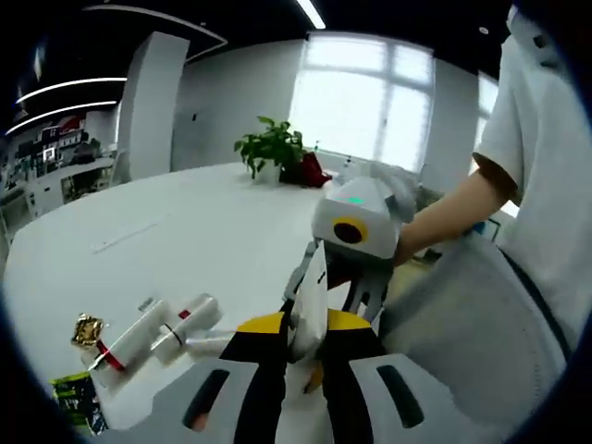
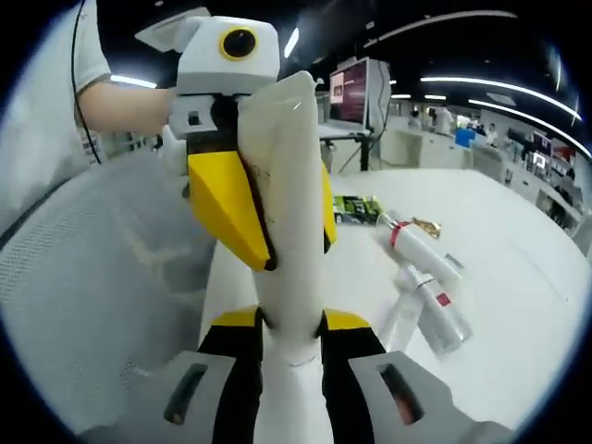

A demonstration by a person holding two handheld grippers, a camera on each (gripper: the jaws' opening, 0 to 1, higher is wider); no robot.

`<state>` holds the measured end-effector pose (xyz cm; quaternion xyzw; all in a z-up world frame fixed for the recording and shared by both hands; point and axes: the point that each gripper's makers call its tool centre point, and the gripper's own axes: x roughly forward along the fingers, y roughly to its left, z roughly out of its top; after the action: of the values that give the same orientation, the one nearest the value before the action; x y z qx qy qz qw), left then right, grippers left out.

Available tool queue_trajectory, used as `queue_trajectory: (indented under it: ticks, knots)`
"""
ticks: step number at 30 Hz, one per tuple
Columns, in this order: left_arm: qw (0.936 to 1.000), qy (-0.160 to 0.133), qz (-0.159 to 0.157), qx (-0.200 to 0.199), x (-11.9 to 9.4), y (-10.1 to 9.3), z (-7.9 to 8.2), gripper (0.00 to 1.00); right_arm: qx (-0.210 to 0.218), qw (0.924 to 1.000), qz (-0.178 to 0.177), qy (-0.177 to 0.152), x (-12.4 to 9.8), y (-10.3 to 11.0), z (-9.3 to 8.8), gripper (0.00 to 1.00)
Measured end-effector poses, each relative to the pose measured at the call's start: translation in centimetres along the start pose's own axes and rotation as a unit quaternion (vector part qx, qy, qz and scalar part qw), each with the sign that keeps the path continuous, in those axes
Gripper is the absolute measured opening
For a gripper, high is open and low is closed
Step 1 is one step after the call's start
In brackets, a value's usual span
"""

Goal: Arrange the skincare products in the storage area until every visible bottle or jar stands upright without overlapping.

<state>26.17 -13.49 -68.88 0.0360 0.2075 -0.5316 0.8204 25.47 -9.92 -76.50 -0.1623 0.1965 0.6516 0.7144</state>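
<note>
Both grippers clamp one white tube (image 2: 287, 231) between them — the right gripper (image 2: 294, 326) grips its lower end, the left gripper (image 2: 264, 199) its upper part, jaws closed on it, above the near edge of the white table (image 1: 194, 231). Three more white bottles (image 1: 153, 338) lie flat on the table near that edge — touching, beside a green packet (image 2: 356, 208).

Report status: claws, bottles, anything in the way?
Both claws, left and right, shut on one white tube. Other tubes lying flat on table. Nothing blocking.
</note>
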Motion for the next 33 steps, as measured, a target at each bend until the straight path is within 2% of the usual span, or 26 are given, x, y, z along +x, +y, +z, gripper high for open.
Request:
queue_trajectory:
  ticks: [13, 19, 33]
  knots:
    - [0.9976, 0.031, -0.036, 0.051, 4.8, 1.7, 1.9, 0.10, 0.027, 0.9983, -0.052, -0.004, -3.2, -4.5, -1.4, 0.23]
    - [0.9970, 0.029, -0.048, 0.054, 6.4, 3.1, 2.8, 0.10, 0.029, 0.9978, -0.060, 0.000, -4.1, -6.9, -1.9, 0.23]
    - [0.9974, 0.015, -0.052, 0.048, 8.3, 4.3, 4.0, 0.10, 0.024, 0.9983, -0.053, 0.012, -4.9, -9.8, -2.4, 0.22]
